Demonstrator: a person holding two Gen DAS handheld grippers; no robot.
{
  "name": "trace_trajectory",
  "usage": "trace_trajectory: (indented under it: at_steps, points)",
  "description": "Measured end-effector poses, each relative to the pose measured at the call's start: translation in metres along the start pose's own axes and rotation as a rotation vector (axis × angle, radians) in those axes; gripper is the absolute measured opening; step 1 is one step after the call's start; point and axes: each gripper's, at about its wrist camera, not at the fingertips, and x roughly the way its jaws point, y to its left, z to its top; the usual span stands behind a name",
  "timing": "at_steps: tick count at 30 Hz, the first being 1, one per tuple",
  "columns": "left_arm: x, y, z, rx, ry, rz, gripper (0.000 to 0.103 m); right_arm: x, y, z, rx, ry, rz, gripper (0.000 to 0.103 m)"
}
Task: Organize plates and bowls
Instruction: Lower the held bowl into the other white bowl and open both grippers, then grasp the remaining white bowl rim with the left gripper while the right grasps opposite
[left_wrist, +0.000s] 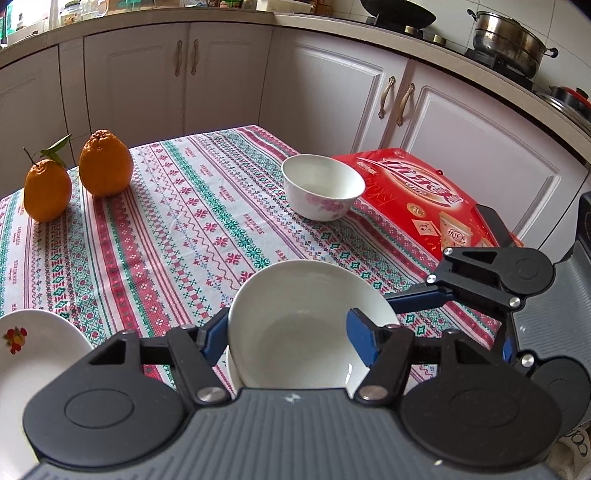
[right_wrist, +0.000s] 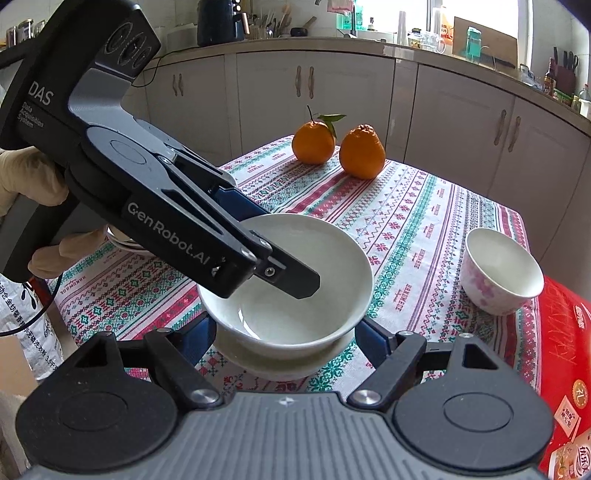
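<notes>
left gripper (left_wrist: 291, 332) clamps the rim of a plain white bowl (left_wrist: 306, 325), one finger inside. that bowl sits nested in a lower bowl (right_wrist: 266, 363) on the patterned tablecloth (left_wrist: 177, 229). right gripper (right_wrist: 284, 332) straddles the lower bowl, grip unclear. floral bowl (left_wrist: 323, 186) far right.

A plain bowl (right_wrist: 288, 280) is sitting in a second bowl (right_wrist: 266, 360) near the table's (right_wrist: 424, 206) front edge. A flowered bowl (right_wrist: 502, 273) is standing towards the right edge, beside a box (right_wrist: 565, 354) overhanging it. Two oranges (right_wrist: 314, 142) are sitting together at the far corner. A plate (left_wrist: 33, 354) is lying at the left edge.
</notes>
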Motion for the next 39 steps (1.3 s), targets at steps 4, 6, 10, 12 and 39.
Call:
trace_trajectory:
  at_steps: [4, 6, 10, 12, 39]
  points:
    - [0.002, 0.001, -0.002, -0.004, 0.004, 0.0, 0.065, 0.003, 0.0, -0.001, 0.007, 0.007, 0.007, 0.086]
    - [0.003, 0.002, -0.003, -0.004, 0.008, 0.001, 0.066, 0.004, 0.0, -0.001, 0.008, 0.009, 0.008, 0.086]
    - [0.006, 0.003, -0.005, -0.008, 0.014, 0.001, 0.066, 0.005, 0.001, -0.002, 0.002, 0.008, 0.004, 0.086]
    - [0.007, 0.003, -0.006, -0.004, 0.01, 0.006, 0.072, 0.005, 0.001, -0.002, 0.001, 0.011, -0.001, 0.087]
    - [0.021, -0.02, 0.067, 0.167, -0.049, 0.037, 0.09, -0.038, -0.086, -0.015, 0.141, -0.114, -0.209, 0.103]
